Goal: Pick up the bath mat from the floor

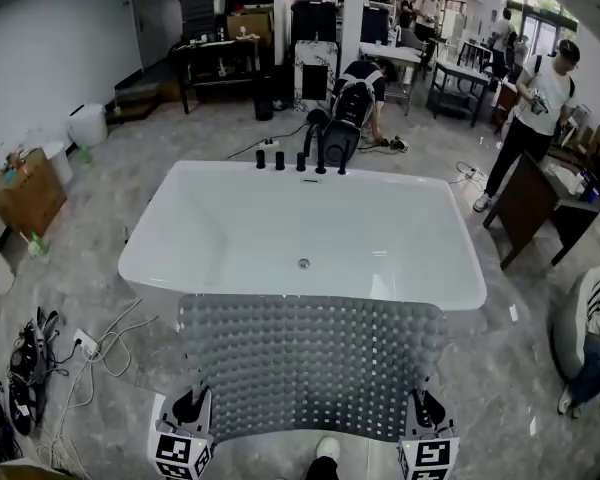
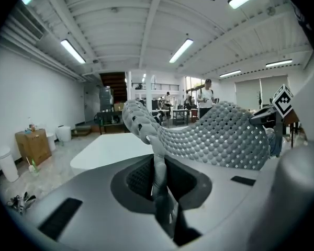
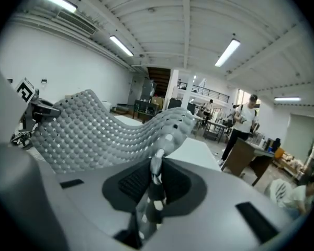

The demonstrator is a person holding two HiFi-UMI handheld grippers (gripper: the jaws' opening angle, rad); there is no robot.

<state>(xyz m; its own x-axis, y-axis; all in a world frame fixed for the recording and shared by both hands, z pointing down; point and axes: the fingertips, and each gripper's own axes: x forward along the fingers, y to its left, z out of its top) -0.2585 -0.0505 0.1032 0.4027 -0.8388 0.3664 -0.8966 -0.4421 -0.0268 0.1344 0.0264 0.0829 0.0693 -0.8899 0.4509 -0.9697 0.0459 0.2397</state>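
left tool (image 1: 191, 405) and right tool (image 1: 426, 408) are each clamping a corner of the grey studded rubber bath mat (image 1: 310, 363) (keep them level).

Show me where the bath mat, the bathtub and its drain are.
bath mat (image 1: 310, 363), head view, middle of its studded surface.
bathtub (image 1: 150, 266), head view, front left rim.
drain (image 1: 303, 263), head view, its centre.
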